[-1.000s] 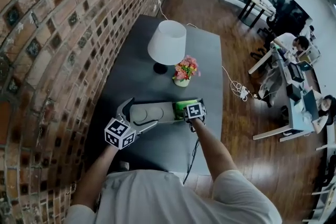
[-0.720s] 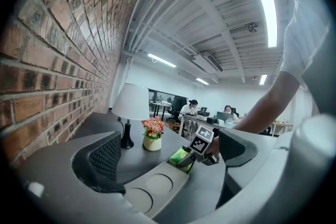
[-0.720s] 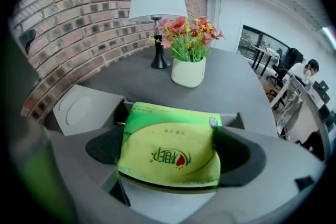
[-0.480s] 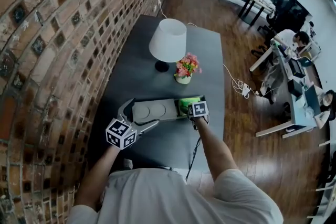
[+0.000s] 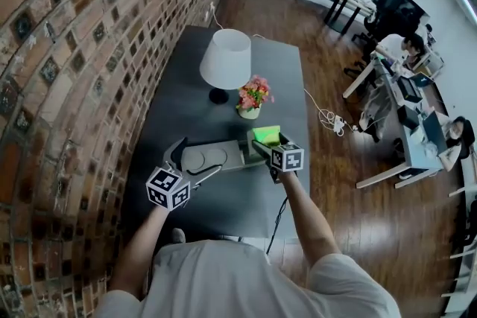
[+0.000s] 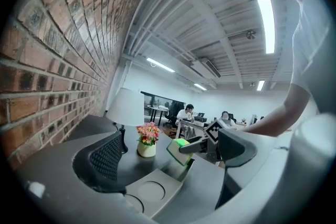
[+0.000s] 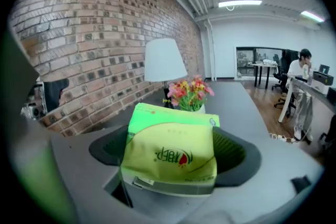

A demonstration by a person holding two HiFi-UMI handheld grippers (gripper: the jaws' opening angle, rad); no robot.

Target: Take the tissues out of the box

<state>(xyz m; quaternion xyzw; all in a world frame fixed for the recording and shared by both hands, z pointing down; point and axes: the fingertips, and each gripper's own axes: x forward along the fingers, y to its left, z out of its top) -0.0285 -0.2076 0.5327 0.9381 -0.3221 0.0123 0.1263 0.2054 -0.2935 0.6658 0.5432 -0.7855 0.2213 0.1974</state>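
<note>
A long grey tissue box (image 5: 216,159) lies flat on the dark table (image 5: 223,208). My right gripper (image 5: 261,145) is shut on a green-and-yellow tissue pack (image 5: 266,135) and holds it just above the box's right end. In the right gripper view the tissue pack (image 7: 170,149) fills the space between both pads. My left gripper (image 5: 195,161) stands open around the box's left end. In the left gripper view the box (image 6: 152,194) lies low between the wide jaws, and the lifted pack (image 6: 178,148) shows beyond it.
A white-shaded lamp (image 5: 226,59) and a small pot of flowers (image 5: 253,97) stand on the table behind the box. A brick wall (image 5: 82,86) runs along the left. A cable (image 5: 276,220) hangs off the table's near right edge. People sit at desks far right.
The right gripper has closed on the tissue pack and raised it out of the box's right end. The left gripper and box have stayed in place.
</note>
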